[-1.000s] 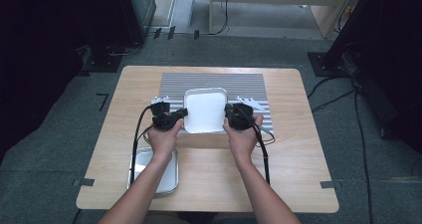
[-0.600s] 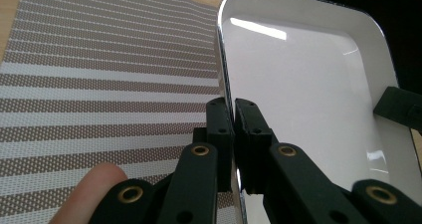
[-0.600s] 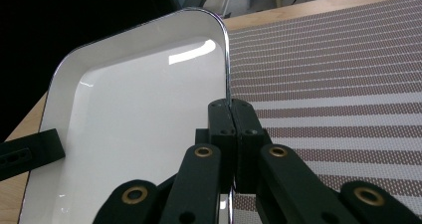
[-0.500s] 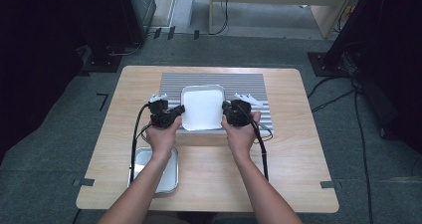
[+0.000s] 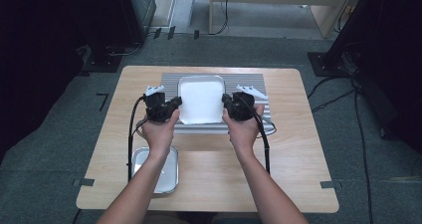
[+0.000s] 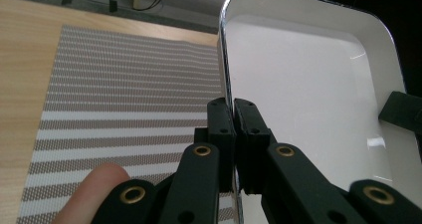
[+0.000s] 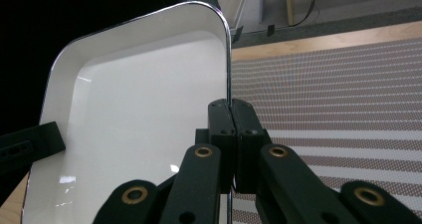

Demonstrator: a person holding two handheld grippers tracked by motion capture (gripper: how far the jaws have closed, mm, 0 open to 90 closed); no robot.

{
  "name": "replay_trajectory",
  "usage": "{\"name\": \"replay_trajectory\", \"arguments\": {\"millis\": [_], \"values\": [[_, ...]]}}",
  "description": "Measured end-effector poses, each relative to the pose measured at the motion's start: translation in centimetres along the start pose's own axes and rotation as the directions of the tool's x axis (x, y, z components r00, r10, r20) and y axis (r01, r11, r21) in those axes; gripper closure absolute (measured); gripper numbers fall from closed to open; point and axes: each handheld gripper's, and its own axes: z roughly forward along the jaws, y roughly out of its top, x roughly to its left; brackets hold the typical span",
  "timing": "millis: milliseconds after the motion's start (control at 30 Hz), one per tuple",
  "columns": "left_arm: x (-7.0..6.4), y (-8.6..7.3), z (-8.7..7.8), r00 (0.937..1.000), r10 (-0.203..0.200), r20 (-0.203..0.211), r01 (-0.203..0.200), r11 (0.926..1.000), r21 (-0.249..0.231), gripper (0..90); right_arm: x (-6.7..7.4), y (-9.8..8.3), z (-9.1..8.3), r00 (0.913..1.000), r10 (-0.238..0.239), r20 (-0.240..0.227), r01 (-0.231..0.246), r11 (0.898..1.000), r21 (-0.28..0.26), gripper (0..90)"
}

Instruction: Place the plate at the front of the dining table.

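Over the bench middle, toward the far edge: white rectangular enamel tray with a shiny metal rim (image 5: 201, 100), carried between both hands above the striped mat.
Tray grip, left side: left hand-held gripper (image 5: 175, 103) clamped on the tray's left rim; in the left gripper view (image 6: 233, 115) jaws pressed together with the thin rim (image 6: 222, 59) pinched between them.
Tray grip, right side: right hand-held gripper (image 5: 226, 100) clamped on the tray's right rim; in the right gripper view (image 7: 231, 115) jaws together on the metal edge (image 7: 228, 59).
Tray attitude: roughly level, hollow side up, inside bare and glossy.
Opposite jaw: black tip of the other hand-held gripper seen at the tray's far wall in each gripper view.
Underneath: grey-and-white striped woven placemat (image 5: 254, 82), lying flat on the far half of the light wooden bench (image 5: 298, 154).
Near the front-left corner of the bench: second rectangular silver metal tray (image 5: 166, 176), flat on the wood, well apart from the held tray, partly covered by the left forearm.
Hands: left hand (image 5: 159, 132) and right hand (image 5: 244, 129) wrapped round the gripper bodies, black cables trailing back toward the front edge.
Fingertip: one finger (image 6: 94, 189) showing beside the left jaws in the left gripper view.
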Motion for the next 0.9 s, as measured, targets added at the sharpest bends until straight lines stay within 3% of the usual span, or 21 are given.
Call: {"name": "replay_trajectory", "arguments": {"millis": [200, 367, 533, 600, 667, 800, 900], "values": [[-0.8, 1.4, 0.3, 0.9996, 0.028, -0.003, -0.028, 0.9996, 0.0, 87.7, -0.1, 1.4, -0.4, 1.0, 0.005, 0.0, -0.005, 1.0, -0.01, 89.7], [-0.6, 1.8, 2.5, 0.9996, 0.027, 0.0, -0.027, 0.9987, 0.043, 87.5, -1.1, 2.2, 0.7, 0.9996, 0.019, 0.02, -0.019, 0.999, 0.028, 89.7], [0.0, 1.9, 4.9, 0.9996, -0.018, 0.022, 0.016, 0.9975, 0.069, 88.2, -2.7, 2.2, 2.8, 0.9986, 0.036, 0.037, -0.038, 0.998, 0.055, 89.8], [0.4, 1.8, 5.7, 0.9977, -0.054, 0.041, 0.05, 0.9956, 0.079, 88.2, -3.2, 2.2, 3.5, 0.9979, 0.047, 0.045, -0.05, 0.997, 0.057, 89.8], [0.5, 1.7, 6.9, 0.9989, -0.037, 0.028, 0.035, 0.9953, 0.091, 88.0, -3.5, 2.3, 3.9, 0.9978, 0.048, 0.046, -0.05, 0.997, 0.062, 89.8], [1.4, 1.5, 8.7, 0.9961, -0.085, 0.024, 0.081, 0.9892, 0.122, 88.8, -4.2, 2.0, 5.5, 0.9975, 0.038, 0.059, -0.043, 0.996, 0.077, 89.8], [2.0, 1.1, 10.3, 0.9954, -0.095, 0.012, 0.092, 0.9845, 0.149, 89.4, -4.7, 1.4, 6.7, 0.9962, 0.041, 0.077, -0.047, 0.995, 0.09, 89.7]]}}
